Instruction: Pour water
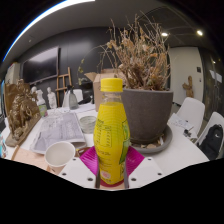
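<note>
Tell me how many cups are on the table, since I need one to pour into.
1: a white cup stands on the table, left of the yellow bottle held between the gripper fingers. Others may hide behind the plant pot.

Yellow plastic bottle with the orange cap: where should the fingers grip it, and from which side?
Grip the yellow plastic bottle at mid-body, on the labelled straight section below the orange cap. It stands upright on the white table, so come in level from the front, as the gripper faces now, one finger on each side. The bottle already sits between the pink-padded fingers; contact isn't clear.
</note>
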The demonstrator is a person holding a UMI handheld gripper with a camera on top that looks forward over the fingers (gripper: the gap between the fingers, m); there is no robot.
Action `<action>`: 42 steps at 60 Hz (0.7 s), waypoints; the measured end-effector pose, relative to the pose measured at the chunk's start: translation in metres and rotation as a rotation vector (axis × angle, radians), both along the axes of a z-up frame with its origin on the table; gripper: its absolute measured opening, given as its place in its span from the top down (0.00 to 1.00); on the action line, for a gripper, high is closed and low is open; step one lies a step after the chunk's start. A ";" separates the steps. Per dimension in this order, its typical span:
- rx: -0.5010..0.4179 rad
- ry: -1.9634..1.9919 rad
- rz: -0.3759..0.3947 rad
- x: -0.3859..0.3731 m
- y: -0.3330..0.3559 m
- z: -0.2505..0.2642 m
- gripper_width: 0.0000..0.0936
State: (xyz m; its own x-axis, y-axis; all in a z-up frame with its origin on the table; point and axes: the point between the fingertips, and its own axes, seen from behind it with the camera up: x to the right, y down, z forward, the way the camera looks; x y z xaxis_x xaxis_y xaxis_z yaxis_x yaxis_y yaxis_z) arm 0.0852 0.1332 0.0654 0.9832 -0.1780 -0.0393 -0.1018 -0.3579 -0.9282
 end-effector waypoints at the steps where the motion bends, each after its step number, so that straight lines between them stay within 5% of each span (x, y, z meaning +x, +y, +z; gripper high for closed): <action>1: -0.004 -0.002 0.000 0.000 -0.001 -0.003 0.66; 15: 0.020 0.011 0.024 -0.003 -0.006 0.000 0.48; 22: 0.013 0.044 0.027 -0.005 -0.015 0.013 0.07; 42: -0.131 0.102 0.022 -0.053 -0.146 0.100 0.08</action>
State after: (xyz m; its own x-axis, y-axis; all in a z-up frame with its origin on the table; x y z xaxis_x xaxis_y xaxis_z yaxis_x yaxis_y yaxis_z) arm 0.0321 -0.0132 0.1656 0.9791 -0.1662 -0.1174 -0.1842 -0.4783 -0.8587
